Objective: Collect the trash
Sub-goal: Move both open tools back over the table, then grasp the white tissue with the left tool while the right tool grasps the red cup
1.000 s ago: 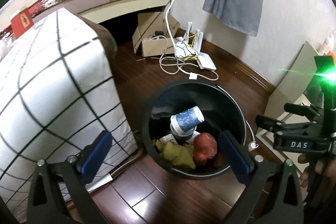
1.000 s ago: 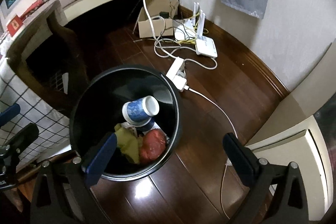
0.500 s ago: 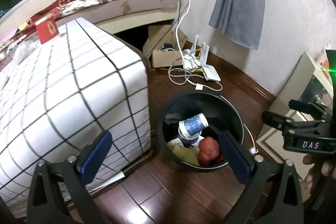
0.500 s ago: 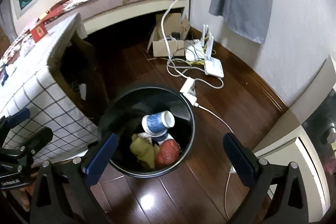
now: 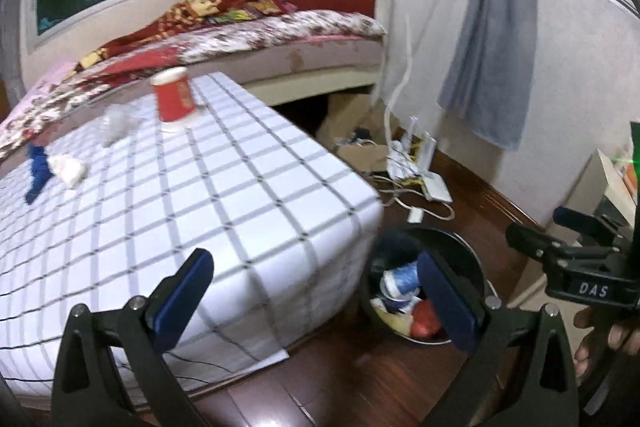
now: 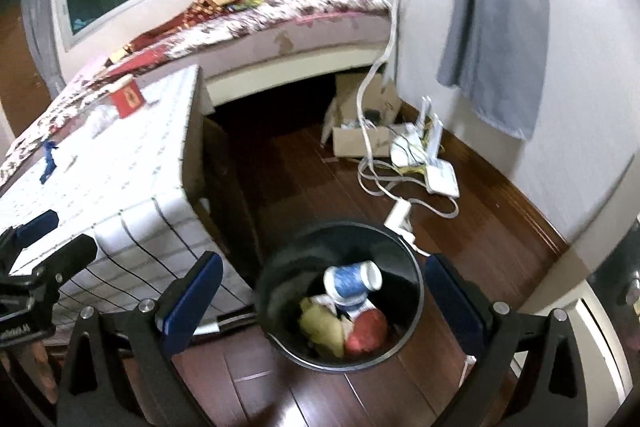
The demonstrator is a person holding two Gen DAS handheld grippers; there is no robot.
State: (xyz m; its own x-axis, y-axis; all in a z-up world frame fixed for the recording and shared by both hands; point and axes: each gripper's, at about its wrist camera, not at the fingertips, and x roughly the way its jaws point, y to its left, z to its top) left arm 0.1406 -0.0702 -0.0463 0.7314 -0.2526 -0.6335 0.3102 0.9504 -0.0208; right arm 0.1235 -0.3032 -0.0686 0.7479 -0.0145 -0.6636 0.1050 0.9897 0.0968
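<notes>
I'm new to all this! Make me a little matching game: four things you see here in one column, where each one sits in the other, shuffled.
Things:
1. red paper cup
2. blue-and-white paper cup
3. white router with antennas
4. grey cloth

Places:
A. hanging on the wall
B. on the checked tablecloth
C. inside the round black bin
D. on the wooden floor by the wall

Pairs: 1-B, 2-C, 3-D, 4-A

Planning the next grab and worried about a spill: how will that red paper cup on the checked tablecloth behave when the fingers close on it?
The red cup looks like thin paper, so it is probably light and may crush under a hard squeeze. It seems to stand wide end up on a narrower base, so a sideways nudge could tip it. Whether it holds liquid cannot be seen.
</notes>
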